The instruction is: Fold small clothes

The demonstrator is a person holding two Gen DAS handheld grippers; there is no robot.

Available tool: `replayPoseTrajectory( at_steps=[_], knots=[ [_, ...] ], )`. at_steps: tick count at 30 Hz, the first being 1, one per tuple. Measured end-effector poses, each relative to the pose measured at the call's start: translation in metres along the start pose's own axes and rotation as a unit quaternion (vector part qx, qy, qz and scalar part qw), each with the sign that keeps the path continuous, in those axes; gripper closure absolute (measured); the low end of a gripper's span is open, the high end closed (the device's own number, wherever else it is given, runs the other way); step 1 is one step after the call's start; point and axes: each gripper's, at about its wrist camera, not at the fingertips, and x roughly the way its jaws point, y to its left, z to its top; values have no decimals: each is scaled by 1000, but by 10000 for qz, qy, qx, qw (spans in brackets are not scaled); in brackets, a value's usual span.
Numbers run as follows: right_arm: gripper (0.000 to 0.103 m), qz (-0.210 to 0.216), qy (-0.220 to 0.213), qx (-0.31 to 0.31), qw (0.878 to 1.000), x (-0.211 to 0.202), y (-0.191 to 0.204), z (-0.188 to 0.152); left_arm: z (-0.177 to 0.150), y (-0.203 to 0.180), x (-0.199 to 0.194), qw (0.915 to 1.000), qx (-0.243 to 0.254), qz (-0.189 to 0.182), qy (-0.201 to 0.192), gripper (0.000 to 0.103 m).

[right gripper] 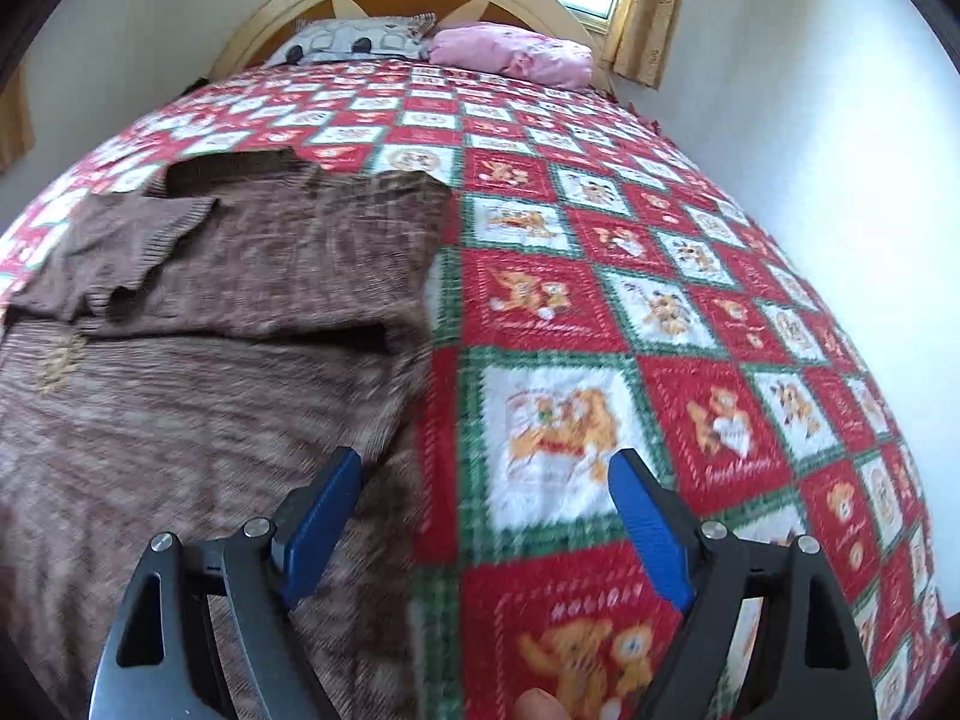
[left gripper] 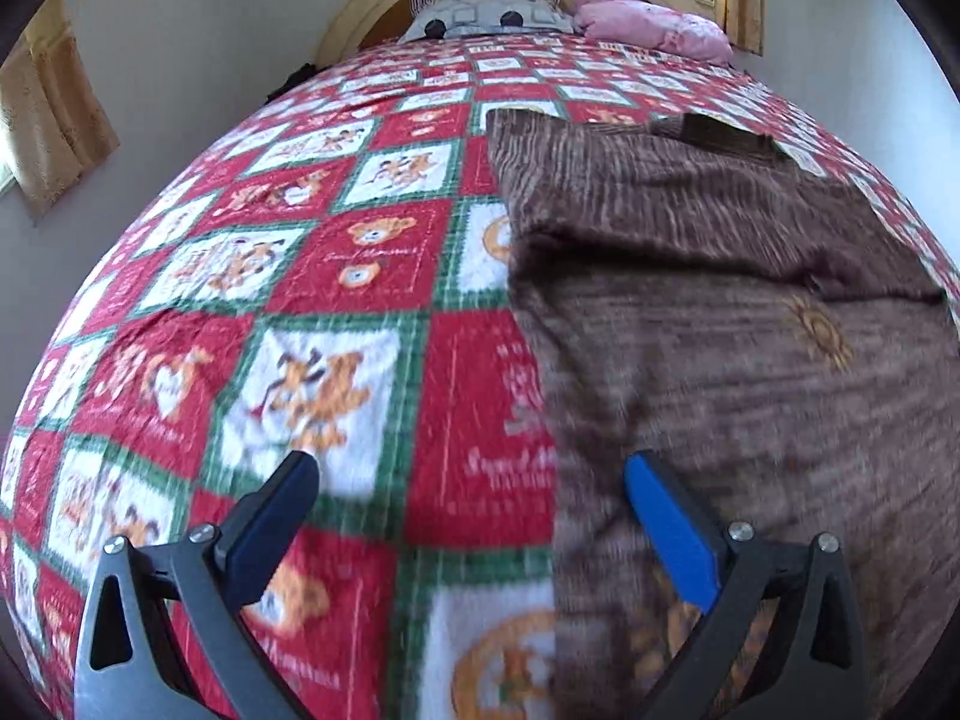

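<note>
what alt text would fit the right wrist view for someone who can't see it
A brown knitted sweater lies partly folded on a red, white and green teddy-bear quilt covering a bed. The right gripper, with blue-padded fingers, hangs open and empty above the sweater's right edge. A pink pillow rests at the headboard.

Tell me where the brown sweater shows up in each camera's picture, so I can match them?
Left wrist view: brown sweater fills the right half.
Right wrist view: brown sweater fills the left half.
Shared landmark: the pink pillow at the headboard, top of both.
</note>
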Motion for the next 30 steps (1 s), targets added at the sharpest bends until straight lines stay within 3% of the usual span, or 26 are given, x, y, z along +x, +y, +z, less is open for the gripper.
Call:
replayPoseTrajectory(
  at_steps=[6,9,19,30],
  knots=[
    [23,432,-14,309,9986,-21,-3,-30,-22,-5,-22,9996,138,197,-158,0],
    [28,490,-23,425,9979,-28,-6,-44,-33,-6,-29,9995,131,197,-222,0],
    [28,600,-114,555,9966,-46,-4,-73,-58,-5,-44,9992,25,223,-322,0],
    [28,682,-43,582,9960,-62,-4,-96,-80,-1,-55,9989,-302,-32,-354,0]
  ],
)
